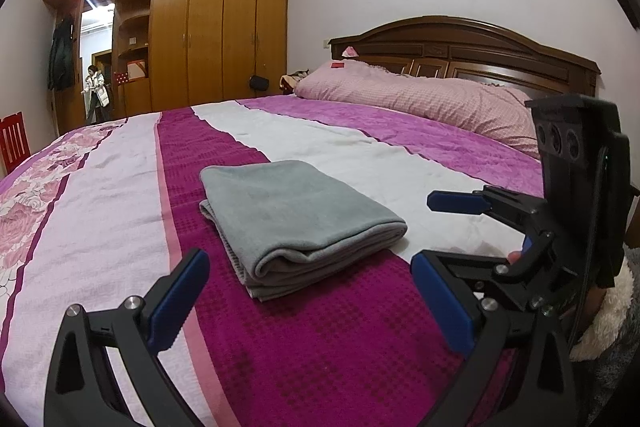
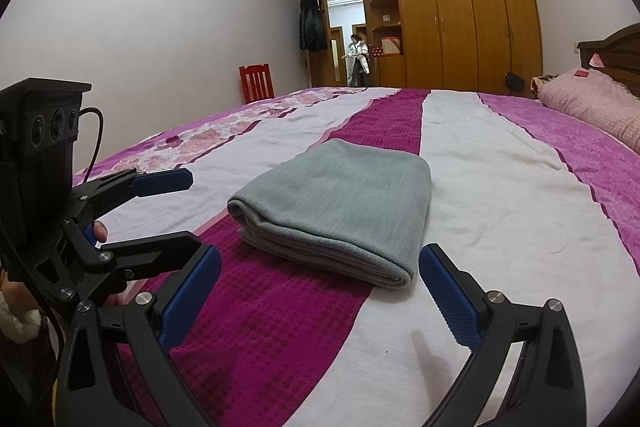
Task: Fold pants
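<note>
Bedroom, bed w/ striped magenta-white bedspread (image 1: 120, 195): at the far left edge a red chair (image 2: 256, 82) stands by the wall, w/ a person (image 1: 96, 93) in a light coat in the doorway beyond, at abt 11 o'clock in the left wrist view. Left gripper (image 1: 308, 301) hovers low over the spread, level, pointing fwd, its blue pads (image 1: 178, 301) spread wide, nothing between them. Grey pants (image 1: 294, 217) lie folded into a compact rectangle on the magenta stripe, at 12 o'clock just ahead of the left claw, apart from both claws, thick fold edge toward the cameras. Right gripper (image 2: 320, 301) sits at the same low height, also level and gaping wide, empty; pants (image 2: 340, 211) at its 12 o'clock, near corner just beside its right pad but not touching. In each view the other gripper shows side-on at 3 or 9 o'clock, w/ a fingertip of the holder's hand (image 2: 100, 231) on its handle. Far right: pink pillow (image 1: 420, 99) against a dark wooden headboard (image 1: 460, 47), at abt 1 o'clock; wooden wardrobe (image 2: 460, 15) along the back wall
</note>
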Tool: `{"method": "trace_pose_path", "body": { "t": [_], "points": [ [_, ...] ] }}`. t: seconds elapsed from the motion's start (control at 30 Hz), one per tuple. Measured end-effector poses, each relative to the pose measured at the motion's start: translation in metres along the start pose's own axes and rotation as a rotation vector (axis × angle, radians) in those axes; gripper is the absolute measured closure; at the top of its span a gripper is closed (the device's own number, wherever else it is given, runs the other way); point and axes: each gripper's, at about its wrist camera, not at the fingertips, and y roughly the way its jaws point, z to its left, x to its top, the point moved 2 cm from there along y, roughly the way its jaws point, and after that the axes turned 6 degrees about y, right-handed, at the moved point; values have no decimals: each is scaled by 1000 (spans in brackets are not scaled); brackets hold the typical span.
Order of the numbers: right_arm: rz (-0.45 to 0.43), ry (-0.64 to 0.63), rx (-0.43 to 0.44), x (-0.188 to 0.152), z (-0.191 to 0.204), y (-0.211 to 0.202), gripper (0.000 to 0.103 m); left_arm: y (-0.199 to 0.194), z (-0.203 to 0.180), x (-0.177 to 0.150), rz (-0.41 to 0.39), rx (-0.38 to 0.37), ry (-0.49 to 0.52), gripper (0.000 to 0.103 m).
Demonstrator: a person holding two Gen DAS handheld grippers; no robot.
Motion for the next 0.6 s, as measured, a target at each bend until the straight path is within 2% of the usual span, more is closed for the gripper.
{"method": "trace_pose_path", "body": {
  "t": [0.6],
  "points": [
    [20,8,-3,0,-1,4,2,0,0,0,2,5,-1,0]
  ]
}}
